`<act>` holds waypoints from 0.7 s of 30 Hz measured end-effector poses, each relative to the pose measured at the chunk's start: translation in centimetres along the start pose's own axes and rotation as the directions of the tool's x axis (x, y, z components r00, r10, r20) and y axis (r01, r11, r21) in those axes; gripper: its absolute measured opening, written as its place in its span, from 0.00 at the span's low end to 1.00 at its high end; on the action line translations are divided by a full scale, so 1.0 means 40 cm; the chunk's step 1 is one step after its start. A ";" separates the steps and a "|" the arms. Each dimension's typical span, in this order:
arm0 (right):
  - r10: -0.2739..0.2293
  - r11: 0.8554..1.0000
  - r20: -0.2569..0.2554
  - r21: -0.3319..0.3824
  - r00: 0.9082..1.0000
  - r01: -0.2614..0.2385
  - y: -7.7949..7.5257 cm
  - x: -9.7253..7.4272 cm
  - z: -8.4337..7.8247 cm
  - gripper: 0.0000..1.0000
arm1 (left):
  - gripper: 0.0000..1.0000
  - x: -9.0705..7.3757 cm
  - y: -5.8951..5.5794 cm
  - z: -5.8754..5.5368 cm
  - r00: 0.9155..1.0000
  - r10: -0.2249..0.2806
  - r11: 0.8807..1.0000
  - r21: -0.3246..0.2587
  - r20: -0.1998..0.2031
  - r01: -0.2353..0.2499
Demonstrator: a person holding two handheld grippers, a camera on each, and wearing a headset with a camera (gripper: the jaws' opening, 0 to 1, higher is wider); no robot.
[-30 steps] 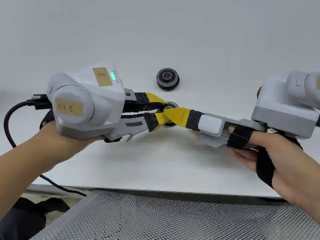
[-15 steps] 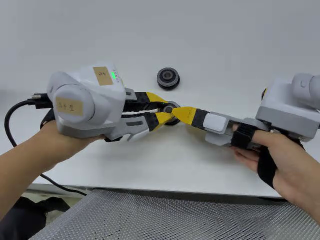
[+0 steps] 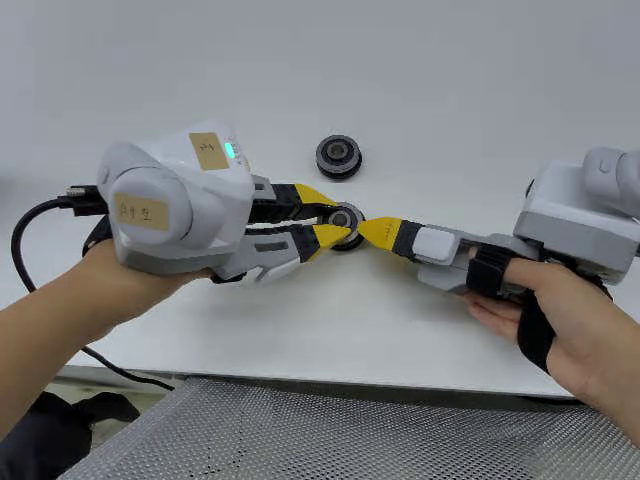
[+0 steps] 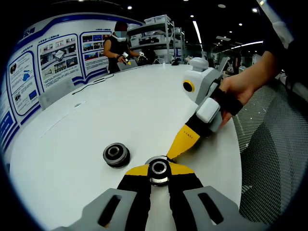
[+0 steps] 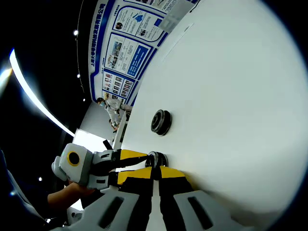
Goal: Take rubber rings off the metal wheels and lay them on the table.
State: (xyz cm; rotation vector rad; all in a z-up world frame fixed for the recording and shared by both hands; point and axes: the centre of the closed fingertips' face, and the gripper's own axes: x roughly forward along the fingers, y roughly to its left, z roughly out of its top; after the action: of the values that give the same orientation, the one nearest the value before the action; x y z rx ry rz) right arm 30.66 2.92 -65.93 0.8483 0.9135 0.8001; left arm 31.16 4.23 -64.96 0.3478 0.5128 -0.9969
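Left hand-held gripper pinches the stiff, likely weighty metal wheel at its tips, while the right hand-held gripper, jaws pressed together, seems to nip its soft, stretchy rubber ring at the rim, best peeled there.

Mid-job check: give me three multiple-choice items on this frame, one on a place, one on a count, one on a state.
1. Where is the loose wheel?
A) on the table, beyond the tongs
B) on the floor
C) inside a box

2. How many wheels are in view?
A) one
B) two
C) four

3. The left tongs are:
A) wide open and empty
B) shut on a wheel
C) lying flat on the table

Answers:
1 A, it sits on the white top.
2 B, the loose one plus the held wheel.
3 B, both yellow tips clamp its sides.
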 end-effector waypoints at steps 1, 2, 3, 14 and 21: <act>0.002 1.000 0.004 0.007 1.000 -0.002 0.002 -0.001 0.002 0.04 | 0.13 0.000 0.000 0.000 1.000 0.000 1.000 0.000 0.000 0.000; 0.002 1.000 0.005 0.004 1.000 -0.002 0.003 -0.002 0.002 0.04 | 0.13 0.000 0.000 0.000 1.000 0.000 1.000 -0.001 0.000 0.000; 0.001 1.000 0.003 0.002 1.000 -0.001 0.003 -0.001 0.002 0.03 | 0.13 0.000 0.000 0.000 1.000 0.000 1.000 0.000 0.000 0.000; -0.011 1.000 0.000 0.019 1.000 0.011 0.004 -0.003 0.003 0.02 | 0.13 0.000 0.001 -0.002 1.000 -0.001 1.000 0.000 0.002 0.001; -0.019 1.000 -0.001 0.001 1.000 0.019 0.013 -0.002 0.006 0.01 | 0.13 0.001 0.001 -0.002 1.000 -0.001 1.000 0.001 0.002 0.001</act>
State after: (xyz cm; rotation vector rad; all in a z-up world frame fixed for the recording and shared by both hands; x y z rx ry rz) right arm 30.72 3.00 -65.35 0.8392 0.9212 0.7841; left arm 31.19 4.27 -65.03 0.3472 0.5105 -0.9989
